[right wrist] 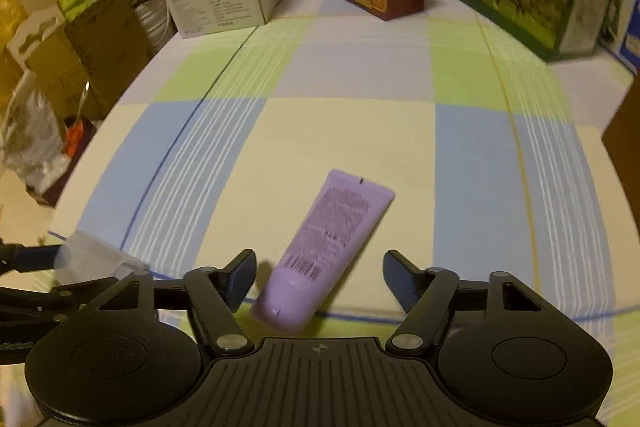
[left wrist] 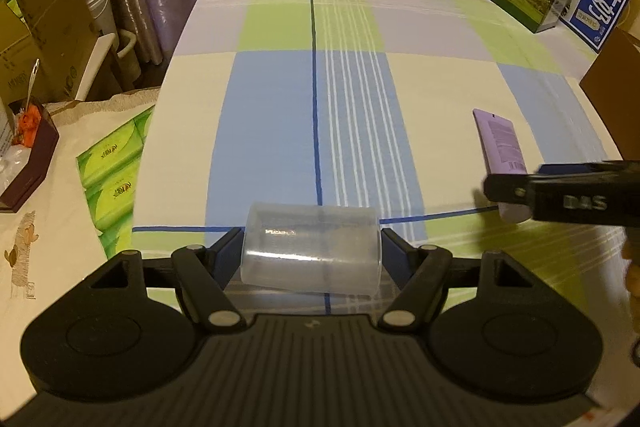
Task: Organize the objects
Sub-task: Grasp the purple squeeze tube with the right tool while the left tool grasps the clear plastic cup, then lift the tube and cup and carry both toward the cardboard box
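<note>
My left gripper (left wrist: 311, 254) is clamped on the clear cylindrical plastic cup (left wrist: 311, 249), held on its side just above the near edge of the tabletop's checked blue, green and cream cloth (left wrist: 276, 99). To its right, the lilac squeeze tube with printed label (right wrist: 325, 251) lies flat near that same edge, cap toward me. My right gripper (right wrist: 320, 279) is spread wide around the cap end; contact probably none, though blur obscures it.
</note>
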`<state>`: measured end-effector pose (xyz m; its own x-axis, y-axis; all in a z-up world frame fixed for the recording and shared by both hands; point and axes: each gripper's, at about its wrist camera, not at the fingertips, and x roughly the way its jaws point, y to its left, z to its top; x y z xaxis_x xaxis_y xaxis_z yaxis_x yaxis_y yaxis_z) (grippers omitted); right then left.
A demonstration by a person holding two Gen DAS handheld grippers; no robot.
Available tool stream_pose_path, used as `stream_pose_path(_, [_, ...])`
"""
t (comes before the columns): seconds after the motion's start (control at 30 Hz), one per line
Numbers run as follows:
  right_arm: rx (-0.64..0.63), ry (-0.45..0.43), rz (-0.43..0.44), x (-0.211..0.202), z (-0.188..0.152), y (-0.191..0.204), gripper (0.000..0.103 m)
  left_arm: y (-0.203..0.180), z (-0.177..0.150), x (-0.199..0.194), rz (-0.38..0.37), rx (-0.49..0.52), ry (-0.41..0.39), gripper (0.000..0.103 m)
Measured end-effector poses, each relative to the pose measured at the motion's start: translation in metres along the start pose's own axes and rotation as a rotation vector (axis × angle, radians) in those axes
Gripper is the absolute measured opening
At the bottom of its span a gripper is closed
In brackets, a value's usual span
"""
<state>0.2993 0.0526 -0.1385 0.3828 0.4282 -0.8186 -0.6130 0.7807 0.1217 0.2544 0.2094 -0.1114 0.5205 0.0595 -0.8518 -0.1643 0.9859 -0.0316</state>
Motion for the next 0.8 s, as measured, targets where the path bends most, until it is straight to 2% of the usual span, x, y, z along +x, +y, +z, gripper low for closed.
stream_pose_path(0.03, [-0.026, -0.003, -0.01, 0.001, 0.001, 0.002, 0.056, -0.001, 0.0, 0.0, 0.0, -0.001, -0.001, 0.069])
stream_pose_path(0.1, [-0.07, -0.003, -0.018, 0.0, 0.0, 0.004, 0.038, -0.003, -0.001, 0.0, -0.003, -0.002, -0.001, 0.069])
stream_pose_path(0.17, [-0.106, -0.002, -0.025, 0.0, -0.002, 0.005, 0.031, -0.005, 0.0, 0.001, -0.006, 0.0, 0.001, 0.069])
stream_pose_path(0.4, [-0.135, 0.016, 0.005, -0.012, -0.017, -0.001, 0.03, -0.014, -0.002, -0.001, -0.011, 0.018, 0.011, 0.069])
stream_pose_path(0.63, [-0.137, 0.054, 0.019, -0.038, -0.058, -0.014, 0.03, -0.03, -0.016, -0.011, -0.032, 0.05, 0.026, 0.069])
stream_pose_path(0.8, [-0.129, 0.076, 0.027, -0.065, -0.088, -0.026, 0.03, -0.05, -0.034, -0.021, -0.073, 0.072, 0.047, 0.069])
